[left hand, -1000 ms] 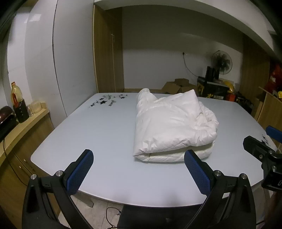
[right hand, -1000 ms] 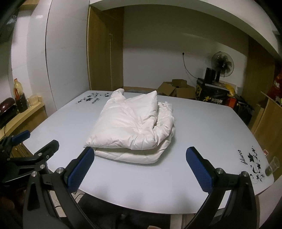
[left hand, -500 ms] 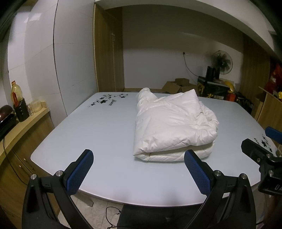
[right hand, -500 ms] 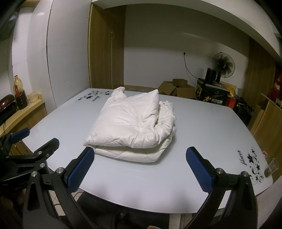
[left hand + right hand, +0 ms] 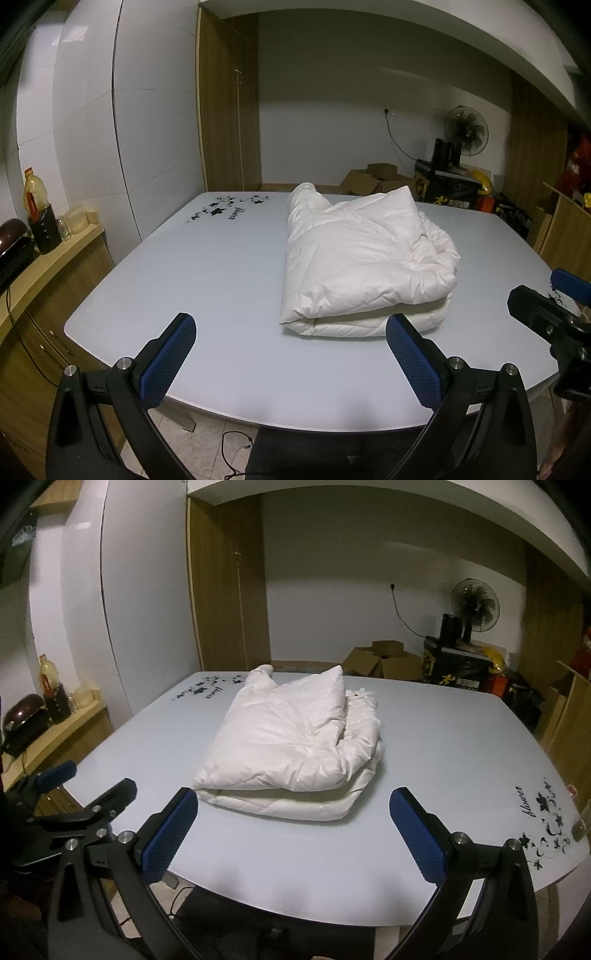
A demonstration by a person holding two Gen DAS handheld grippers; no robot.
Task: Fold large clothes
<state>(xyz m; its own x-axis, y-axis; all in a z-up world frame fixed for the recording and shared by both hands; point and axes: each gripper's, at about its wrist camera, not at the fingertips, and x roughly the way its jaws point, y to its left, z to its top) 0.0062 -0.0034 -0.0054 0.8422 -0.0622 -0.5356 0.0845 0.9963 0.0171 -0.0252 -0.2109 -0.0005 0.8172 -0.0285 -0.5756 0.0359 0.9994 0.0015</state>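
Observation:
A white padded garment (image 5: 362,258) lies folded into a thick bundle on the pale grey table (image 5: 207,280), right of centre in the left wrist view. It sits mid-table in the right wrist view as the same white bundle (image 5: 291,749). My left gripper (image 5: 291,354) hangs open over the table's near edge, short of the bundle, with nothing between its blue pads. My right gripper (image 5: 295,829) is open too, held back from the bundle's near fold. Each gripper shows at the side of the other's view: the right one (image 5: 554,314), the left one (image 5: 77,801).
A wooden counter (image 5: 40,258) with a bottle and jars runs along the left. Cardboard boxes (image 5: 373,181), a black crate and a fan (image 5: 465,133) stand beyond the table's far side. A wooden cabinet (image 5: 576,716) is at the right. Cables lie on the floor under the near edge.
Both grippers have drifted slightly back and up from the table, staying open. The folded garment has not moved.

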